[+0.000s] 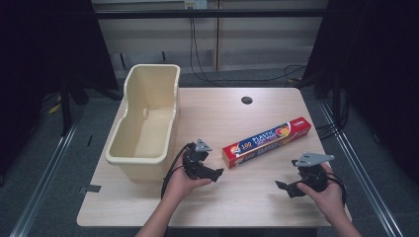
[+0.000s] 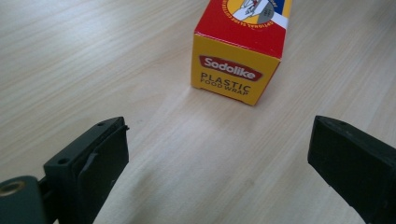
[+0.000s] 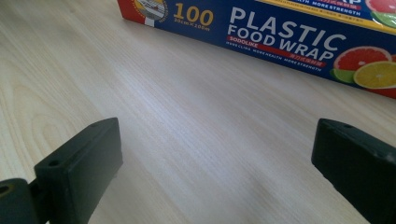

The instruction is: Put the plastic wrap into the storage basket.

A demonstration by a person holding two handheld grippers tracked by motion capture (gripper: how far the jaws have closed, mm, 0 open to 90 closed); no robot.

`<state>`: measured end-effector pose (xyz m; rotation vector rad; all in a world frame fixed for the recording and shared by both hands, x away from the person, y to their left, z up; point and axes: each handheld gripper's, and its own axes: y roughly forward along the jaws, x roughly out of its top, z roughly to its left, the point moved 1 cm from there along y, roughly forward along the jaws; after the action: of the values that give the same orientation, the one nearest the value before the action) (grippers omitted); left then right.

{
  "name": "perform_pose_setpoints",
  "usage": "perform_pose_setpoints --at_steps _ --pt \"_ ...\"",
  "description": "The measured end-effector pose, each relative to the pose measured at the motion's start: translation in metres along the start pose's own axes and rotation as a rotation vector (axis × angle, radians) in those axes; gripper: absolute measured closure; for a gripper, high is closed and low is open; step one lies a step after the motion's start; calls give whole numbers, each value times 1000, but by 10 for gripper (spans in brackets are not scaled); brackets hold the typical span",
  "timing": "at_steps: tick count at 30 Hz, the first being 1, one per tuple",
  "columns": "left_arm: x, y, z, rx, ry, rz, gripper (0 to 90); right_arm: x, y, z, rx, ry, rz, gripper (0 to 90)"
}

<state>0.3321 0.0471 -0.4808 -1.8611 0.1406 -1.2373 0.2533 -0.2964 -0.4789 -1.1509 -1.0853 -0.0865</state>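
A long box of plastic food wrap (image 1: 267,141) lies slantwise on the wooden table, right of centre. Its yellow end face (image 2: 232,77) points toward my left gripper (image 1: 218,174), which stands open just short of it with nothing between the jaws. In the left gripper view the left gripper (image 2: 217,154) frames bare wood below the box. My right gripper (image 1: 282,187) is open near the front right of the table, a short way from the box's blue side (image 3: 299,37). The right gripper (image 3: 217,154) holds nothing.
A cream plastic tub (image 1: 146,118) stands empty on the left part of the table (image 1: 237,197), close beside my left hand. A round cable hole (image 1: 246,100) sits near the far edge. Cables lie on the floor behind.
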Motion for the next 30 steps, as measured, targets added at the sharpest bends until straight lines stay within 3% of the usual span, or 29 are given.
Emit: perform_pose_setpoints --at_steps 11,14,30 --pt "10 10 -6 -19 12 28 56 -3 -8 -9 -13 41 -19 19" --pt "18 13 -9 -12 27 27 56 -4 -8 -9 -23 46 -17 19" --pt "57 34 -19 -59 73 42 64 -7 -7 -12 -14 64 -15 23"
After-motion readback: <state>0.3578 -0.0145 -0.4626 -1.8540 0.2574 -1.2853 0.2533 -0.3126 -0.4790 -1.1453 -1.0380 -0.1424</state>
